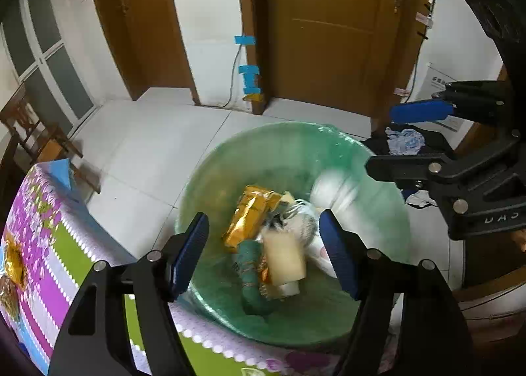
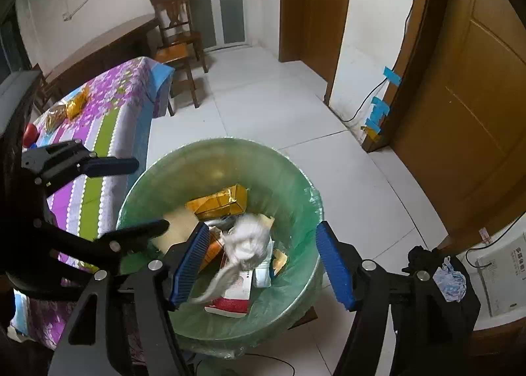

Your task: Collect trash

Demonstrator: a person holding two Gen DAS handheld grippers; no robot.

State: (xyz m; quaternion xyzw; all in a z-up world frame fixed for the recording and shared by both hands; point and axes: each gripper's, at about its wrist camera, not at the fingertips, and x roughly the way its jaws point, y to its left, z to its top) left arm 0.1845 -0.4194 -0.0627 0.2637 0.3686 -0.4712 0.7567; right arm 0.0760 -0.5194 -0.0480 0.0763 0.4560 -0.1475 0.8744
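Both grippers hang above the trash bin (image 2: 297, 178), a round bin lined with a green bag that fills the lower centre of each view. The left gripper (image 1: 264, 249) stands with its jaws apart and nothing between the pads; below the gap lie a gold wrapper (image 1: 251, 214), a pale bottle (image 1: 284, 257) and a green item, all resting in the bin. The right gripper (image 2: 263, 261) is likewise spread wide and grips nothing. A crumpled white tissue (image 2: 246, 242) appears between its fingers, blurred, and looks to be loose over the bin's contents rather than pinched.

Remaining trash is judged to lie on the table (image 2: 108, 126), at the left of the right-wrist view: a gold packet (image 2: 77, 104) and a darker packet beside it, in the upper left, well apart from the bin. The gold packet's long axis runs diagonally, lower left to upper right. The table borders the left gripper's side, so the left hand is judged the nearer. A crumpled blue-white scrap (image 2: 450, 280) lies on dark cloth at lower right, closer to the right gripper.
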